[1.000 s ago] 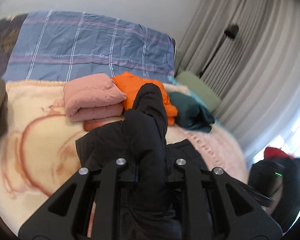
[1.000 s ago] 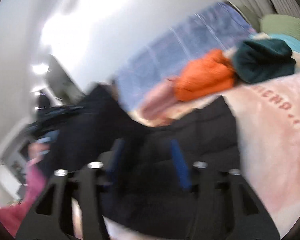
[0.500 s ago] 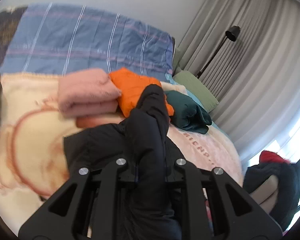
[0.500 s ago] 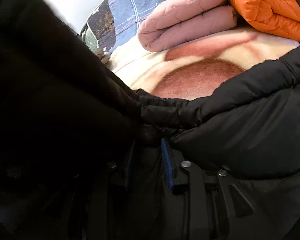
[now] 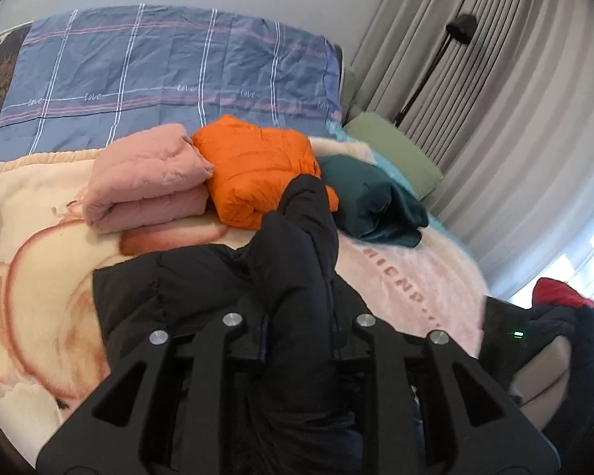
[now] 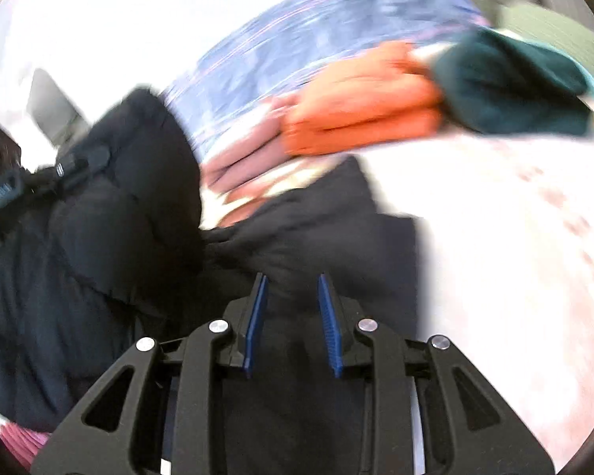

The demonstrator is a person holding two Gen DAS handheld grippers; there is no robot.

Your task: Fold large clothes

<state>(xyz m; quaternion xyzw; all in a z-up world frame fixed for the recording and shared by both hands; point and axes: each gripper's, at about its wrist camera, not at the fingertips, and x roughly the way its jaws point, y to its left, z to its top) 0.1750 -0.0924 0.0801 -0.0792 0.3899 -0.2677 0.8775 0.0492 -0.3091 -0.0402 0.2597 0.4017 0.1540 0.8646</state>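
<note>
Gripping a raised fold of the black puffer jacket (image 5: 297,245), the left gripper (image 5: 297,352) had carried it sideways across the bed over the past second — the folded stack behind sat further left in its view than a moment before. Its jaws were now easing open around the thick sleeve-like fold, which still filled the gap between them, suggesting a release onto the jacket's body.

The right gripper (image 6: 291,324) had swung back out from deep in the dark fabric half a second earlier; its blue pads (image 6: 257,316) stood a little apart with black jacket cloth between them, though whether they pinched it could not be told from the blurred frame.

The jacket lay spread on the near part of the pink-and-cream blanket (image 5: 39,277), its left edge squared off. Beyond it, just past the far hem, sat the folded pink quilted garment (image 5: 146,182), the orange puffer (image 5: 257,170) and the dark green garment (image 5: 368,206) in a row — little spare room on that side. Open blanket remained to the right, toward the curtains (image 5: 514,118), and to the near left.
</note>
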